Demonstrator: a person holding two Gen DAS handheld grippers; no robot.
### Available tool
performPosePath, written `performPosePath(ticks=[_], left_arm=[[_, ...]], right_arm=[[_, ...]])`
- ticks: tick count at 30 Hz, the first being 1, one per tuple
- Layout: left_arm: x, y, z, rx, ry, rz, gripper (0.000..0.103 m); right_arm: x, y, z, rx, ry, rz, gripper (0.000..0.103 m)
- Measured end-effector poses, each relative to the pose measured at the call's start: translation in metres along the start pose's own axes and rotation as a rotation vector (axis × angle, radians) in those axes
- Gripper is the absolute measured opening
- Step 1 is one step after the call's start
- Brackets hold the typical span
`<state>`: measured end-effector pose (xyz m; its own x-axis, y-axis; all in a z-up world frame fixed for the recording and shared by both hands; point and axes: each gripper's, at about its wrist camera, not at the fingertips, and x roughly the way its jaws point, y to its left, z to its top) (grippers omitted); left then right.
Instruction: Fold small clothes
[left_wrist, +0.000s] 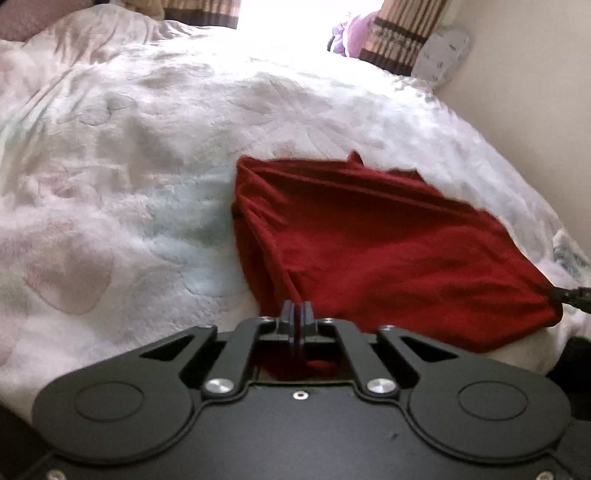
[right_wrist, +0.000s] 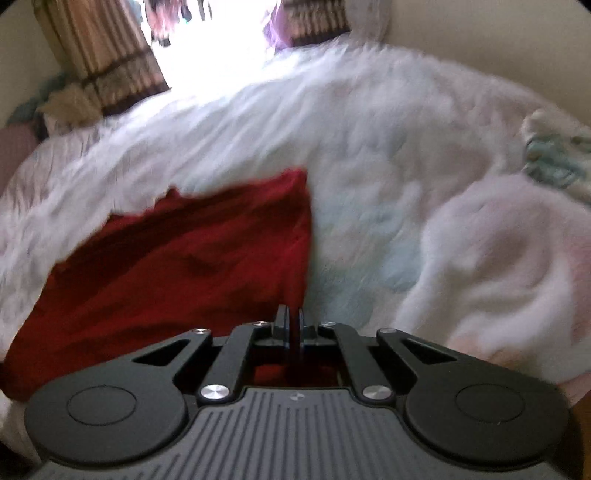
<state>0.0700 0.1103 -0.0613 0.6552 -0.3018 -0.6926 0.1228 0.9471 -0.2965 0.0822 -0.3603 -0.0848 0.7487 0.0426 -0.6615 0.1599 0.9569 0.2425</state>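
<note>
On fleecy white blanket (left_wrist: 129, 166): red garment (left_wrist: 369, 240) pinched at near corners by my left gripper (left_wrist: 295, 308) and right gripper (right_wrist: 291, 314) (both clamped).

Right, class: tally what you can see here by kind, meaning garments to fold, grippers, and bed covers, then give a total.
Red garment: 1
Grippers: 2, the left gripper and the right gripper, each shut on a near corner of the garment
White fleecy blanket: 1
Total: 4
</note>
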Motion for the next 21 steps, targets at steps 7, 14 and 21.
performPosePath(ticks=[7, 14, 21], left_arm=[[-0.009, 0.007, 0.0, 0.005, 0.028, 0.001, 0.001], [0.011, 0.002, -0.01, 0.044, 0.092, 0.042, 0.029], [0.023, -0.001, -0.004, 0.048, 0.109, 0.049, 0.048]], right_arm=[[-0.022, 0.004, 0.009, -0.043, -0.008, 0.015, 0.004], [-0.014, 0.018, 0.002, -0.088, 0.018, -0.04, 0.006], [-0.015, 0.019, -0.001, -0.088, 0.023, -0.053, 0.024]])
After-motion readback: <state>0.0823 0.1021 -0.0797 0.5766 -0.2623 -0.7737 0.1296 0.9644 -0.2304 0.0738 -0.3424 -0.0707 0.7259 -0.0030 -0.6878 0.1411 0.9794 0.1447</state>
